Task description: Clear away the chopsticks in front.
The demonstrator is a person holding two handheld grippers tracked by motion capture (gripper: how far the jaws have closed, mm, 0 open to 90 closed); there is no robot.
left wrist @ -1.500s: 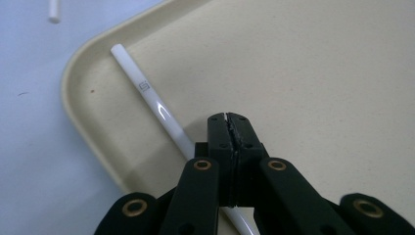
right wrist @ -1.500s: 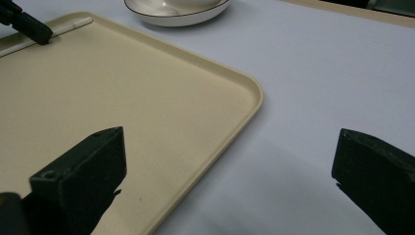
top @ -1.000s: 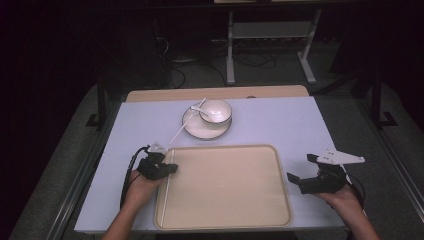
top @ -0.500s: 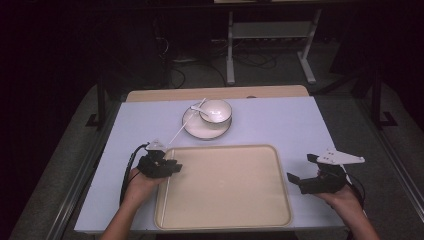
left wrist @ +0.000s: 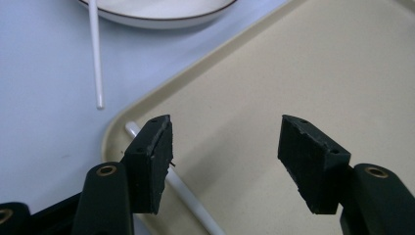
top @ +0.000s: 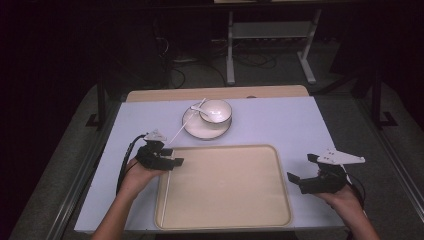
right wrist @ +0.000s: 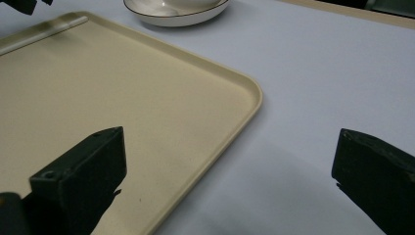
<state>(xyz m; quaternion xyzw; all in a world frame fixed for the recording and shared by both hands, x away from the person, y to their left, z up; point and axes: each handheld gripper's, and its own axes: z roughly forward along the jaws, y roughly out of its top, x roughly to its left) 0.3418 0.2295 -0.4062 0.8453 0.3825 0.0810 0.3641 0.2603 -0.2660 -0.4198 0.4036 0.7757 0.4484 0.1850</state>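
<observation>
A thin white chopstick [left wrist: 193,203], smooth, round in section and blunt at its tip, lies inside the beige tray [top: 225,195] flat against the tray's left rim, its long axis running along that rim from the tray's far left corner toward the near edge. The left tool [top: 170,161] hangs just above that far left corner; its black ribbed pads have just been opening and now stand well apart, pressing on nothing, with the chopstick passing under the left pad. The tray is a matte plastic rectangle with rounded corners and a low raised lip, resting on the pale blue-grey table [top: 280,120]. Beyond the tray's far edge sits a glossy white saucer [top: 206,129] with a thin dark rim line, bearing a white bowl [top: 216,111] with a white spoon in it. A second white chopstick [top: 181,131] slants from the saucer down toward the tray's far left corner, its tip on the table just short of the lip. The right tool [top: 296,182] hovers at the tray's right rim, its jaws spread wide and empty.
</observation>
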